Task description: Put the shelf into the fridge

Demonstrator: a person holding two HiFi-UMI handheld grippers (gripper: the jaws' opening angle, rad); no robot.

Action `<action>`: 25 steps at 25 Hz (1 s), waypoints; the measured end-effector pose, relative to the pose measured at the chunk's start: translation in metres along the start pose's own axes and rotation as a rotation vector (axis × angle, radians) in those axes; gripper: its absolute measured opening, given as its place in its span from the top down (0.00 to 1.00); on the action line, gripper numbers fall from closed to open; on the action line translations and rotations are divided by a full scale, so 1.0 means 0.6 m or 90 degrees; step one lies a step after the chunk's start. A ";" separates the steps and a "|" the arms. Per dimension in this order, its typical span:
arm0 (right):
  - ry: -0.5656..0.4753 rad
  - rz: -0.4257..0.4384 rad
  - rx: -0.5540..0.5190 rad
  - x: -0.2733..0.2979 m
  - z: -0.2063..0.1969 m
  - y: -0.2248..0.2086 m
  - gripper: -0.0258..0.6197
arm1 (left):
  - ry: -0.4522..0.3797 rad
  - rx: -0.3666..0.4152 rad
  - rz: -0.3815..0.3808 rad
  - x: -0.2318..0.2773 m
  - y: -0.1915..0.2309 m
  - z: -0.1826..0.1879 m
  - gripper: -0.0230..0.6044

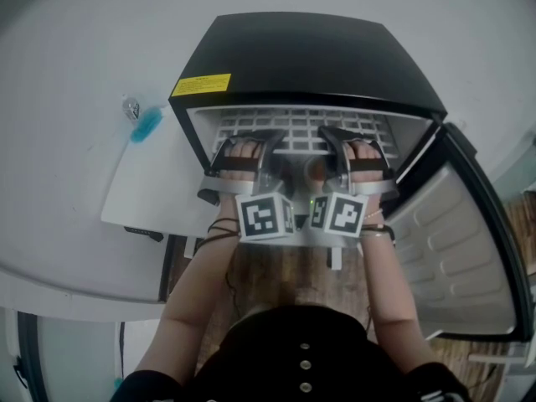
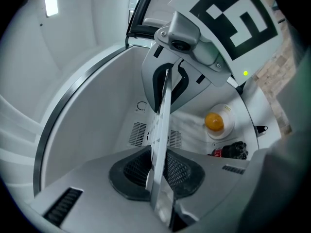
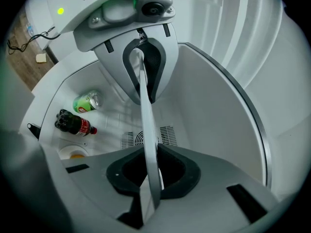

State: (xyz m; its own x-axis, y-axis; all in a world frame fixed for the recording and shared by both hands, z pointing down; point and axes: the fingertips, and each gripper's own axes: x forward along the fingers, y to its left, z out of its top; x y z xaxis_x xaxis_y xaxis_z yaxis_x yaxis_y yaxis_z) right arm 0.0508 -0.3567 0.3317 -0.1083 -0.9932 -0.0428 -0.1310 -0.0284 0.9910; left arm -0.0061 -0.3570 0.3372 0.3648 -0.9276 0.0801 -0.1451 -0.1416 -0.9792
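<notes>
The white grid shelf [image 1: 295,129] lies flat in the mouth of the black fridge [image 1: 310,57], its back part inside. My left gripper [image 1: 245,141] is shut on its front edge at the left. My right gripper [image 1: 358,141] is shut on that edge at the right. In the left gripper view the shelf [image 2: 163,125] shows edge-on between the dark pads of my left gripper [image 2: 158,171], with the right gripper [image 2: 167,84] clamped further along. The right gripper view mirrors this: shelf [image 3: 146,125], right gripper [image 3: 150,171], left gripper [image 3: 143,76].
The fridge door [image 1: 461,241] stands open at the right. On the fridge's white floor lie a cola bottle [image 3: 74,123], a green can [image 3: 86,101] and a round cup with orange contents [image 2: 215,122]. A blue object [image 1: 144,126] rests on the white surface to the left.
</notes>
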 end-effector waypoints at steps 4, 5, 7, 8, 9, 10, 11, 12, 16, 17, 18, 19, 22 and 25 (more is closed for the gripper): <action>-0.001 -0.001 -0.001 0.006 -0.001 0.001 0.90 | 0.005 0.005 -0.004 0.006 -0.003 -0.004 0.90; -0.001 0.000 0.000 0.008 -0.001 0.001 0.90 | 0.006 0.004 -0.004 0.007 -0.003 -0.005 0.90; -0.002 -0.001 -0.001 0.010 -0.002 0.002 0.90 | 0.007 0.004 -0.003 0.010 -0.003 -0.005 0.90; -0.002 -0.003 -0.002 0.012 -0.003 0.001 0.90 | 0.007 0.004 -0.001 0.012 -0.002 -0.005 0.90; -0.002 -0.004 -0.003 0.014 -0.003 0.000 0.90 | 0.006 0.002 0.001 0.014 0.000 -0.005 0.90; -0.001 -0.004 -0.003 0.016 -0.004 0.000 0.90 | 0.006 0.001 0.002 0.016 0.001 -0.004 0.90; -0.001 -0.003 -0.002 0.017 -0.004 0.000 0.90 | 0.007 0.002 -0.001 0.018 0.001 -0.005 0.90; -0.001 -0.002 -0.001 0.019 -0.004 0.000 0.90 | 0.008 0.003 -0.004 0.019 0.000 -0.005 0.90; -0.002 0.000 0.001 0.023 -0.005 0.000 0.90 | 0.012 0.004 -0.004 0.023 0.001 -0.007 0.90; -0.002 -0.001 0.001 0.023 -0.005 0.000 0.90 | 0.011 0.003 -0.005 0.024 0.001 -0.007 0.90; -0.001 -0.001 0.001 0.023 -0.005 0.000 0.90 | 0.010 0.000 -0.006 0.024 0.000 -0.007 0.90; -0.002 -0.002 0.001 0.024 -0.005 0.000 0.90 | 0.009 -0.002 -0.007 0.024 0.000 -0.006 0.90; 0.000 -0.006 -0.007 0.025 -0.006 0.002 0.90 | 0.009 0.003 0.005 0.024 0.000 -0.007 0.90; 0.000 -0.007 -0.012 0.024 -0.006 0.004 0.89 | 0.009 0.003 0.023 0.022 0.006 -0.005 0.89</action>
State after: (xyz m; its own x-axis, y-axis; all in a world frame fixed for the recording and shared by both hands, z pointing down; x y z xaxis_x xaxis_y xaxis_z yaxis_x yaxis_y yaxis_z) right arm 0.0523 -0.3717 0.3339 -0.1063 -0.9929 -0.0532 -0.1135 -0.0410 0.9927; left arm -0.0047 -0.3709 0.3354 0.3464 -0.9369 0.0473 -0.1533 -0.1063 -0.9824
